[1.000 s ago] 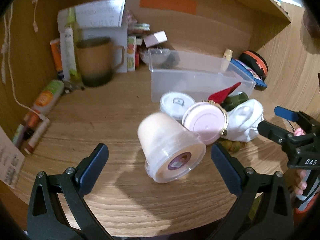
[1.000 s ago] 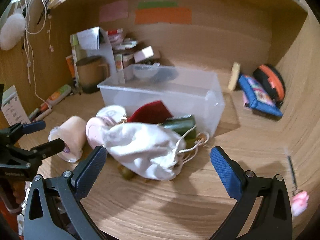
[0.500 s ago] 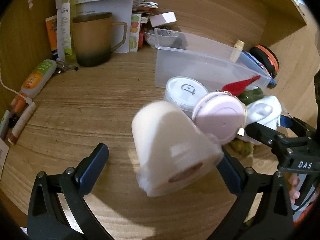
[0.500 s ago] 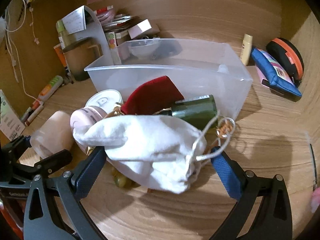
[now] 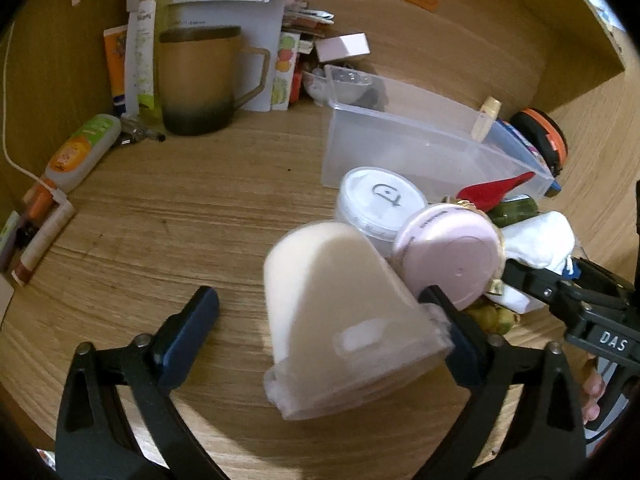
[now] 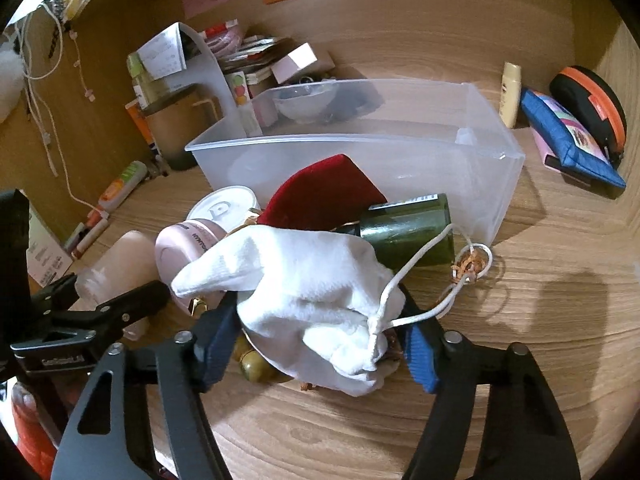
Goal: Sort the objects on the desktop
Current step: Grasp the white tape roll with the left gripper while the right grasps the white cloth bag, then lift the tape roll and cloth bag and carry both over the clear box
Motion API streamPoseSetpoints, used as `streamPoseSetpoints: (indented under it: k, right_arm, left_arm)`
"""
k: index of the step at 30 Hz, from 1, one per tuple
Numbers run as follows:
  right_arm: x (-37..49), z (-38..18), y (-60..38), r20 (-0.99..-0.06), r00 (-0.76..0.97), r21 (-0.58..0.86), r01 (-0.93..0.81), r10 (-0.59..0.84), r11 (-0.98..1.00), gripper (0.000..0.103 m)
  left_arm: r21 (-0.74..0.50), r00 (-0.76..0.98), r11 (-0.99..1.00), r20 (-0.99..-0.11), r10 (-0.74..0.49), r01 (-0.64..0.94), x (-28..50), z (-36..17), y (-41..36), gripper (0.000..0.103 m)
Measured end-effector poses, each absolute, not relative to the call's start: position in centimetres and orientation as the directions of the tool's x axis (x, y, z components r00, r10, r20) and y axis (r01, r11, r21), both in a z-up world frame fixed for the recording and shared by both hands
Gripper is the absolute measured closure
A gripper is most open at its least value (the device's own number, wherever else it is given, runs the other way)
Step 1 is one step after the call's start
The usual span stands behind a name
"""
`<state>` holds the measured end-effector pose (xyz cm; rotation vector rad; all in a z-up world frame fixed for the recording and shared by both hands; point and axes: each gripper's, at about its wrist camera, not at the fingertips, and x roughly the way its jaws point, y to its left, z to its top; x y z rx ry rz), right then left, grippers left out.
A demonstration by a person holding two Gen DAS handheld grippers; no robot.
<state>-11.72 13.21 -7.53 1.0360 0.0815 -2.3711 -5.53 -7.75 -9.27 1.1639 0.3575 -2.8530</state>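
Desktop objects, heaped near the middle of the desk (image 5: 168, 240) just in front of the clear plastic bin (image 6: 472, 160), which stands toward the back edge. The left claw (image 5: 320, 312) is closing round the toppled cream-coloured cup (image 5: 340, 312): its right pad already touches the cup's wall, while the left pad stands clear, so the grip is not yet made. The right claw (image 6: 316, 344) is closing on the white drawstring pouch (image 6: 304, 280), with both blue pads at or against the cloth near its gathered mouth.

Judged from this, you are taking one object per hand for transfer to the bin. Centre the cup between the left pads before you squeeze; pushed from one side only, it will likely roll against the pink round case (image 5: 452, 256) and the white-lidded tub (image 5: 380, 200) touching it. On the right, bite well into the pouch's bulk rather than its loose edge, and watch the cord (image 6: 424, 264), which trails to a small copper-coloured tangle (image 6: 470, 266) beside the dark green bottle (image 6: 408, 232). Lift slowly so the red pouch (image 6: 320, 196) and the olive bead (image 6: 256, 364) beneath are not dragged along.
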Motion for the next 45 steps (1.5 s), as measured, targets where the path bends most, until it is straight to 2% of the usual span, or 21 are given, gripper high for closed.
streamPoseSetpoints:
  k: [1,3,8,18,21,27,31,45]
  right_arm:
    - [-11.6,-7.5,13.3,-0.692,-0.553,0.161,0.508,-0.464,-0.846,0.040]
    - [-11.7,-7.4,13.6,-0.690,-0.551,0.170,0.507,-0.470,-0.845,0.041]
    - [-11.6,-6.7,14.8,-0.669,-0.545,0.228,0.497,-0.506,-0.837,0.045]
    - [-11.2,-4.5,16.9,-0.622,-0.591,0.248,0.473,-0.514,-0.845,0.049]
    - [-11.4,-3.9,17.5,-0.613,-0.598,0.258,0.466,-0.516,-0.846,0.059]
    - [-11.6,-3.9,17.6,-0.617,-0.598,0.247,0.471,-0.513,-0.847,0.066]
    - [-11.3,-4.0,17.5,-0.610,-0.587,0.256,0.490,-0.532,-0.833,0.074]
    - [-11.8,-1.2,18.2,-0.498,-0.604,0.372,0.498,-0.622,-0.783,0.076]
  left_arm:
    - [-0.207,-0.722,-0.972,-0.689,0.068,0.106,-5.5,-9.2,-7.6,0.018]
    - [-0.217,-0.727,-0.973,-0.681,0.092,0.080,-5.4,-9.2,-7.3,0.026]
    - [-0.211,-0.729,-0.974,-0.679,0.085,0.084,-5.4,-9.2,-7.1,0.027]
    - [-0.233,-0.731,-0.966,-0.677,0.082,0.108,-5.0,-8.9,-7.7,0.029]
    - [-0.238,-0.744,-0.965,-0.664,0.078,0.111,-4.6,-8.3,-7.9,0.029]
    - [-0.235,-0.767,-0.965,-0.639,0.064,0.115,-4.2,-7.1,-8.4,0.029]
    - [-0.254,-0.777,-0.960,-0.625,0.072,0.116,-4.0,-6.5,-8.8,0.029]
    - [-0.247,-0.828,-0.964,-0.558,0.057,0.100,-4.2,-2.7,-9.4,0.029]
